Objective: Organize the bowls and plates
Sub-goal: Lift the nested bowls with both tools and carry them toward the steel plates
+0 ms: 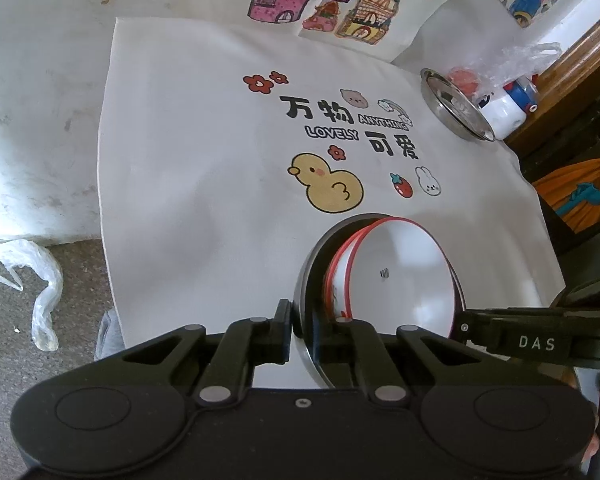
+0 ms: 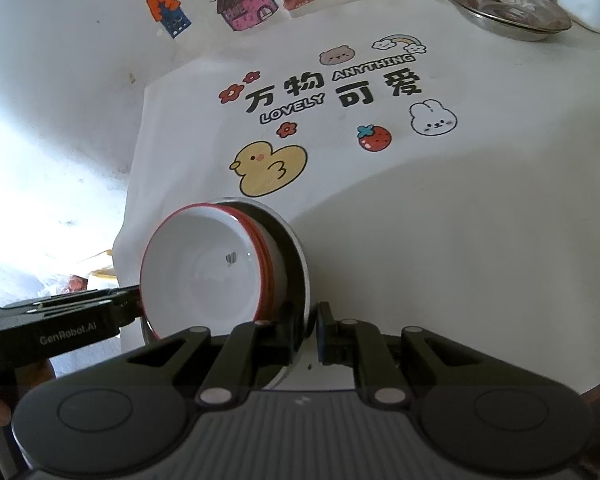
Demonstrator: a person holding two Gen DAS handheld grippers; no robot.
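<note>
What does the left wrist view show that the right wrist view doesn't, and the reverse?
Only the left wrist view: a crumpled clear plastic bag on the grey floor, the brown wooden furniture past the table, and "DAS" lettering on the right gripper seen from the side.

Only the right wrist view: an orange and blue house drawing and "GenRobot.AI" lettering on the left gripper.

Both: the stacked red-rimmed white bowls in a steel plate gripped at its rim from both sides, a second steel plate far off, and the duck print.
</note>
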